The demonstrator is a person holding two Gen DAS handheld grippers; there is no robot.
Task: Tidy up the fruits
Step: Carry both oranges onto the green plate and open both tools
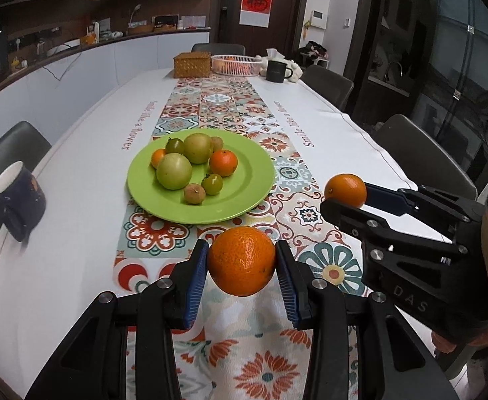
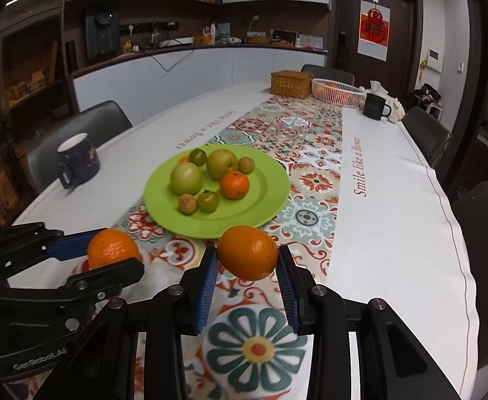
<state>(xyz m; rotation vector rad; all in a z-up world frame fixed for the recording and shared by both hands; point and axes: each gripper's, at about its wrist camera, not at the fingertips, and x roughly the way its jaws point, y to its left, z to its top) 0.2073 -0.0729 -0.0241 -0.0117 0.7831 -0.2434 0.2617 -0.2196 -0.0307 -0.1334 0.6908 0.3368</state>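
My left gripper [image 1: 242, 256] is shut on an orange [image 1: 241, 260] and holds it above the patterned runner, just short of the green plate [image 1: 244, 196]. My right gripper [image 2: 247, 256] is shut on a second orange [image 2: 247, 252], also near the plate [image 2: 264, 210]. Each gripper shows in the other's view: the right one [image 1: 345, 196] with its orange [image 1: 345, 189], the left one [image 2: 113, 253] with its orange [image 2: 113, 247]. The plate holds two green apples [image 1: 173, 170], a tangerine [image 1: 223, 162] and several small fruits.
A dark mug [image 1: 18, 196] stands at the table's left edge. At the far end are a wicker box [image 1: 192, 64], a white basket with fruit [image 1: 237, 65] and a black mug [image 1: 277, 70]. Grey chairs [image 1: 420, 153] line both sides.
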